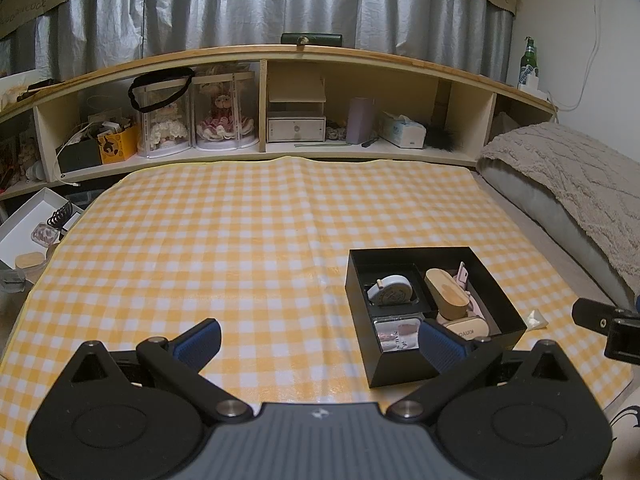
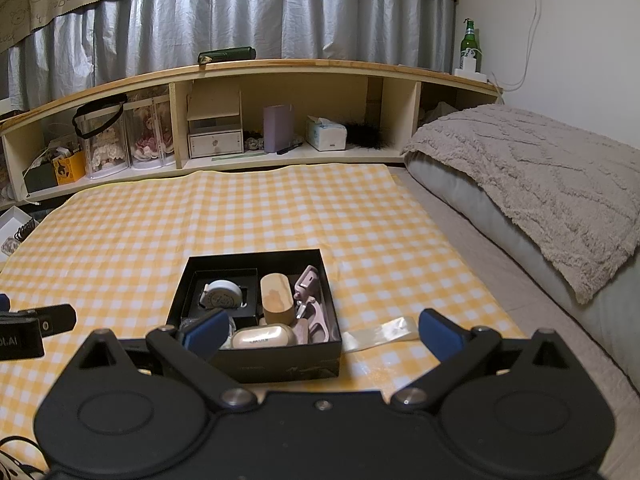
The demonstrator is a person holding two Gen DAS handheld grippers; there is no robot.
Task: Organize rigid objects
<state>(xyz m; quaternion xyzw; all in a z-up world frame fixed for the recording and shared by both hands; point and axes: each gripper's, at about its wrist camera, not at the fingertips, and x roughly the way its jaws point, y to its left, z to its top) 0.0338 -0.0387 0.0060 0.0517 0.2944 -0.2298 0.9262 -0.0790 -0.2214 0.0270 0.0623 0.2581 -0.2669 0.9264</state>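
Black box (image 2: 256, 364) sits on yellow checked cloth (image 2: 200, 216) on bed. Left hand-held gripper (image 1: 320, 342) wide open, holds nothing. Right hand-held gripper (image 2: 320, 334) wide open too, empty. Blue finger (image 1: 438, 344) hides box corner. Label on clear case (image 1: 394, 338) too blurry. Only right view shows shiny strip (image 2: 380, 334) beside box. Only left view shows white tray (image 1: 24, 224) clearly.

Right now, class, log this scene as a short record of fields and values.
Surface: yellow checked cloth
Container: black box, open, no lid on it
Contents: round tape measure, wooden-lidded case, pink items, beige case
Left gripper: open, holding nothing
Right gripper: open, holding nothing
Beside box: clear wrapper
Background: shelf, green bottle
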